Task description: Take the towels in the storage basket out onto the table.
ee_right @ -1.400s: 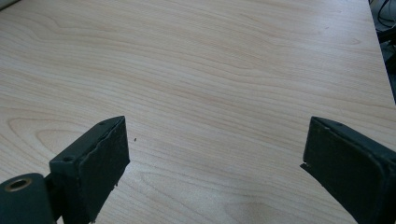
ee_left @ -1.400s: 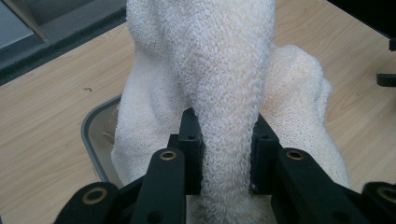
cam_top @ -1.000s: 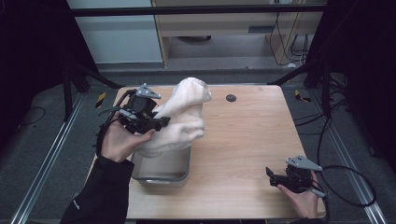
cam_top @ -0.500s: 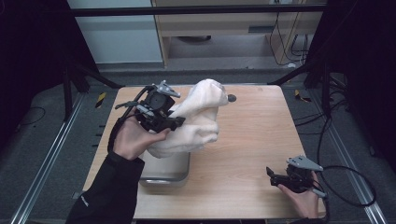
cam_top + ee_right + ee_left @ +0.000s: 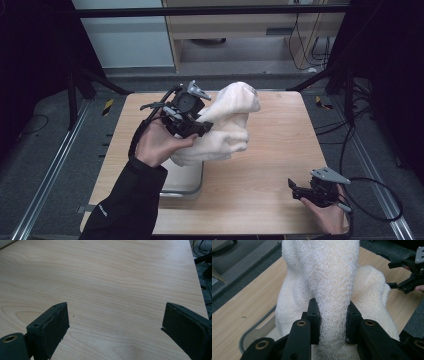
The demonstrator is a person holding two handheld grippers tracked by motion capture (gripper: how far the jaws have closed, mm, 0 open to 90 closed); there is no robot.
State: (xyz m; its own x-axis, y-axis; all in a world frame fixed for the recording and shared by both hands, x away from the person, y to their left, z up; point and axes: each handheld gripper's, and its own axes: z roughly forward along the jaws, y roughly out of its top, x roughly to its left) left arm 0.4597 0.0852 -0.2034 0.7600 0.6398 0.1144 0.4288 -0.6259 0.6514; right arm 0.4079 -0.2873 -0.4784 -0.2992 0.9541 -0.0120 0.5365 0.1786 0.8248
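A fluffy white towel (image 5: 227,125) hangs bunched in the air over the wooden table (image 5: 260,200), its lower folds near a metal tray (image 5: 187,182). My left gripper (image 5: 201,128) is shut on a thick fold of it; in the left gripper view the towel (image 5: 329,277) runs up between the black jaws of that gripper (image 5: 332,312), with the tray's rim (image 5: 254,332) below at the left. My right gripper (image 5: 295,189) rests low at the table's near right corner, open. In the right gripper view its jaws (image 5: 115,315) stand wide apart over bare wood (image 5: 112,270).
The right gripper (image 5: 398,275) shows far off in the left gripper view. Metal frame rails (image 5: 55,165) run along the table's left side. Cables (image 5: 370,200) trail off the right edge. A cabinet (image 5: 235,45) stands beyond the far edge.
My left hand has carried the towel to the right and a little higher, from over the tray toward the table's middle. The right gripper has stayed put.
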